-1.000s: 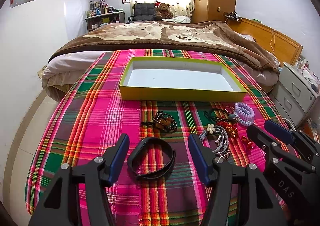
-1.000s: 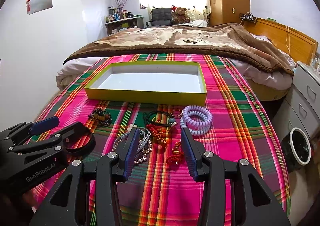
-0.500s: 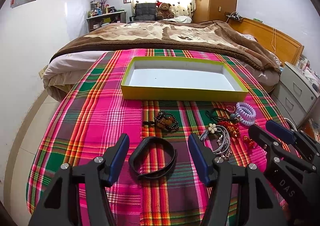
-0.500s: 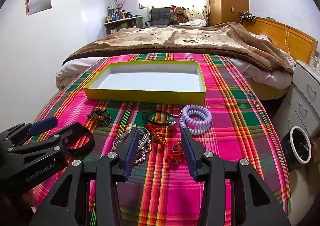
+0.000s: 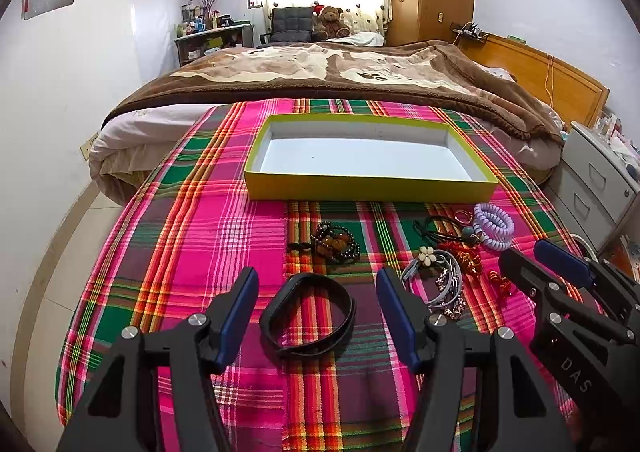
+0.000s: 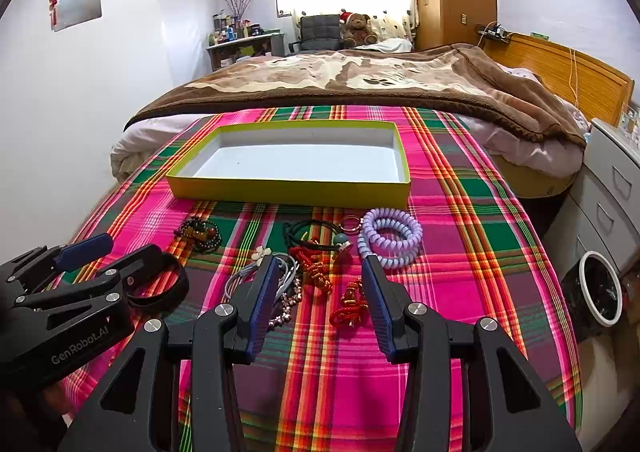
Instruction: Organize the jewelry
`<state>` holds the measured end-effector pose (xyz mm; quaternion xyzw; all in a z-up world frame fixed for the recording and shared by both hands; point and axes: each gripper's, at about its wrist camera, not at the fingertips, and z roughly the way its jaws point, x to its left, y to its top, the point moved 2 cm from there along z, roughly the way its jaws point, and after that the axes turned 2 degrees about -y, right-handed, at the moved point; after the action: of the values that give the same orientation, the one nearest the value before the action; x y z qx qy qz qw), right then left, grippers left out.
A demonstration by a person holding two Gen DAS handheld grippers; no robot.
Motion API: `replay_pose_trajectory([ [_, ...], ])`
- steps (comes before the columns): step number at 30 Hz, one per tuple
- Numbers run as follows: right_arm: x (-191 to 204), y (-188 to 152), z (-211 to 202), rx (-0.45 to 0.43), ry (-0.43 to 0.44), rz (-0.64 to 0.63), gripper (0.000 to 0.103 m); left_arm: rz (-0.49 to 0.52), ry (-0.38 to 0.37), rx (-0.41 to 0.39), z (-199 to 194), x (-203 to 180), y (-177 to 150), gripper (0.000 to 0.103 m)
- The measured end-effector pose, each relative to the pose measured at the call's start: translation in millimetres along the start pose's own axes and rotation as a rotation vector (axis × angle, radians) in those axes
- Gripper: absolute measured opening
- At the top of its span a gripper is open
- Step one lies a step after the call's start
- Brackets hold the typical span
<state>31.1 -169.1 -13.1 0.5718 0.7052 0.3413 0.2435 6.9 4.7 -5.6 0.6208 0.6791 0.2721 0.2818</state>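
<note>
A yellow tray (image 5: 372, 184) with a white, empty floor lies on the plaid cloth; it also shows in the right wrist view (image 6: 288, 192). My left gripper (image 5: 316, 312) is open and empty, its jaws either side of a black band (image 5: 308, 316). My right gripper (image 6: 320, 292) is open and empty above a red knot charm (image 6: 350, 304) and silver bangles (image 6: 280, 284). Nearby lie a dark bead bracelet (image 5: 336, 244), a purple coil band (image 6: 390, 238) and a black cord (image 6: 316, 236).
The plaid cloth (image 5: 180, 252) covers the near end of a bed with a brown blanket (image 5: 340, 72). A grey drawer unit (image 6: 612, 192) and a waste bin (image 6: 598, 288) stand at the right. The cloth's edge drops off at left.
Both grippers have hardly moved; the left view has drifted slightly so the tray sits a little to the right. Nothing was taken or let go.
</note>
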Motion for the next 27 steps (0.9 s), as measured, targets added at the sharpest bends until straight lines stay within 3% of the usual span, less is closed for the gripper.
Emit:
replay_pose_trajectory([
  [27,0.9,-0.9,0.5,0.004,-0.004,-0.001,0.044,-0.006,0.000,0.013,4.2,3.3,-0.9,0.063],
])
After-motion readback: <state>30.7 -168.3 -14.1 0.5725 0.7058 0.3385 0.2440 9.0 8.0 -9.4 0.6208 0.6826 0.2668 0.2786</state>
